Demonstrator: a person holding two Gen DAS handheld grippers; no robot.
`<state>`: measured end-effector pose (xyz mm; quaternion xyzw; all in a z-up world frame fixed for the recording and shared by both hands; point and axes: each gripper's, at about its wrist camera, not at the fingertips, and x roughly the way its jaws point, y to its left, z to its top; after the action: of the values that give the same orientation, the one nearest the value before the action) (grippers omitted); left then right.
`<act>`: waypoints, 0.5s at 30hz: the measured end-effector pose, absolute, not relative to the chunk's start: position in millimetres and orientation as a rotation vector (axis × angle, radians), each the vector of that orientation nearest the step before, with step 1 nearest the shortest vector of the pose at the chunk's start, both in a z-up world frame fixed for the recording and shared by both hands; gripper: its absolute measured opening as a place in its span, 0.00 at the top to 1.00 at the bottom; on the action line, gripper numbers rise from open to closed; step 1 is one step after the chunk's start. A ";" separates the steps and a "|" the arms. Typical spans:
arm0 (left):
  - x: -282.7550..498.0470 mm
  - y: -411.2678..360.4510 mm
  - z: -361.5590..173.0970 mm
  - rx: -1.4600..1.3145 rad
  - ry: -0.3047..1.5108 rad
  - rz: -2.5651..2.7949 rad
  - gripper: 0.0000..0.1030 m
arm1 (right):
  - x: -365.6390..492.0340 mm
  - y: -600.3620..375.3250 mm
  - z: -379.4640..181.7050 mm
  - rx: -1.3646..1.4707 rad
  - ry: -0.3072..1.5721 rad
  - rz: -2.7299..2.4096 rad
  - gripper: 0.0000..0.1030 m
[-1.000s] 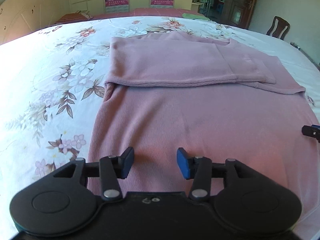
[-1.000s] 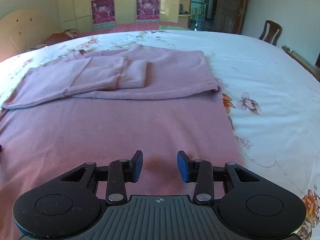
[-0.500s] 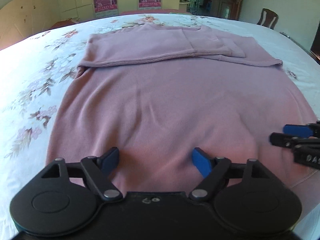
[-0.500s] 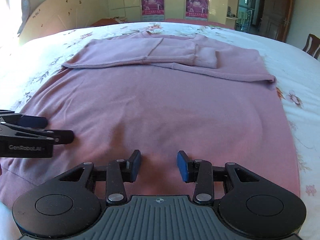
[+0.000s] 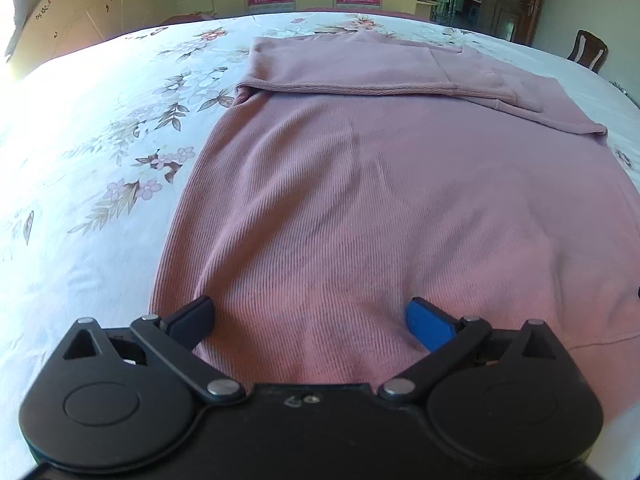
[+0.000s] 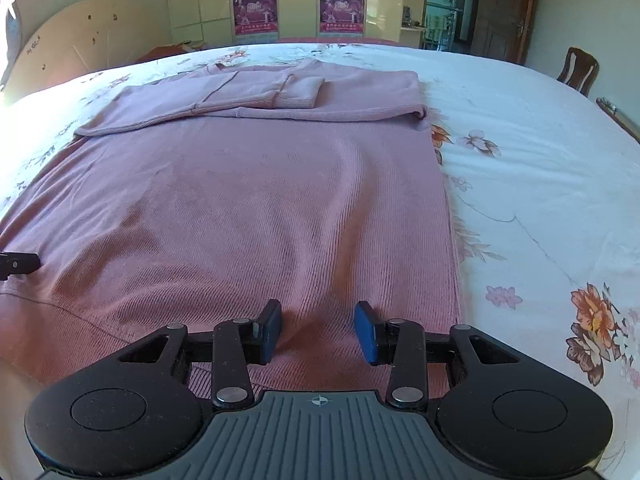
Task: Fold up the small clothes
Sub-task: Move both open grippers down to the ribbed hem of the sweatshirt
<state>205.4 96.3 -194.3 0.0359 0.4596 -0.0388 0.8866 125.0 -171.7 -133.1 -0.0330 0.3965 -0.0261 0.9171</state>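
Floral bed — pink sweater flat; left gripper opening, seemingly empty.

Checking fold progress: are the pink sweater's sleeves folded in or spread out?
Folded in: both sleeves lie across the sweater near its collar.

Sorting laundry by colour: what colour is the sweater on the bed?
Dusty pink sweater, clearest in the right wrist view.

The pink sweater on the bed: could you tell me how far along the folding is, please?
Done: both sleeves lie folded across the chest of the pink sweater, which is flat on the floral bedsheet. In hand: the left gripper, jaws opening wide, and the right gripper, partly open, hover above the near hem; neither pinches cloth. Left: grasping the hem and folding the body up toward the sleeves.
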 end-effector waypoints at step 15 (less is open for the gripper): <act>146.0 83.9 -186.5 0.047 0.931 -0.151 0.07 | 90.7 -142.5 -131.1 -0.014 0.810 0.070 0.62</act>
<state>146.0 83.9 -186.5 0.0224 0.4484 -0.0727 0.8906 90.7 -142.5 -131.1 -0.0069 0.3941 0.0343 0.9184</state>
